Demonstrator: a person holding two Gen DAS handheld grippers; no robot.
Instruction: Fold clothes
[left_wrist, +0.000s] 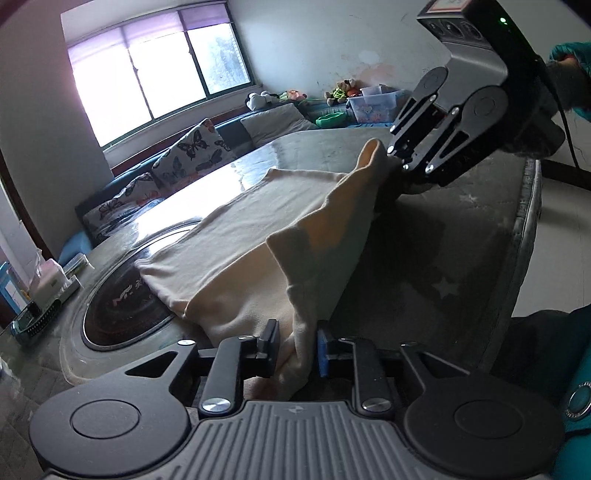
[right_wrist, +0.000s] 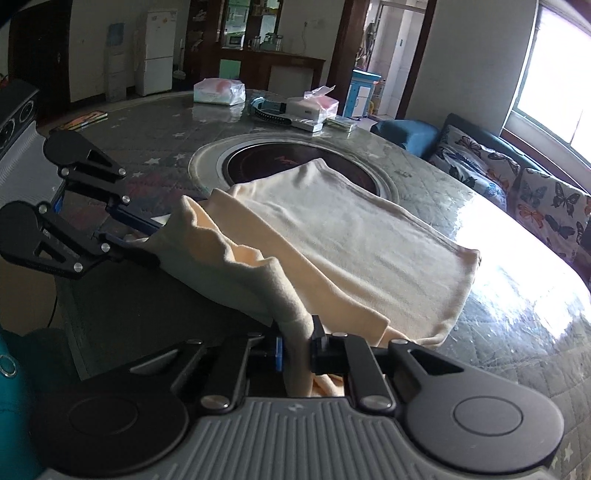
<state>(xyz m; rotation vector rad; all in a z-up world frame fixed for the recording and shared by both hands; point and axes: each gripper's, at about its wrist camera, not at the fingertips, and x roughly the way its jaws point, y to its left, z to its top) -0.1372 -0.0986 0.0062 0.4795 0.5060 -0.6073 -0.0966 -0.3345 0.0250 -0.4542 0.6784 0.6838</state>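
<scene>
Both your left gripper (left_wrist: 295, 345) and right gripper (right_wrist: 295, 345) pinched the cream shirt's (right_wrist: 351, 236) near edge; it lay toward twelve o'clock on the table (right_wrist: 461, 192). Lift evenly, keeping it taut.

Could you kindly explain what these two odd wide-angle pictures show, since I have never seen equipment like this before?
There is no robot here: a person holds a two-finger tool in each hand, and a fisheye camera on each looks out along its fingers. One picture comes from the left tool, the other from the right tool; each also shows the other tool across from it. A cream garment lies partly flat on a round table with a built-in cooktop. Both tools are shut on the garment's near edge and lift it. Tissue packs sit on the far side.
</scene>
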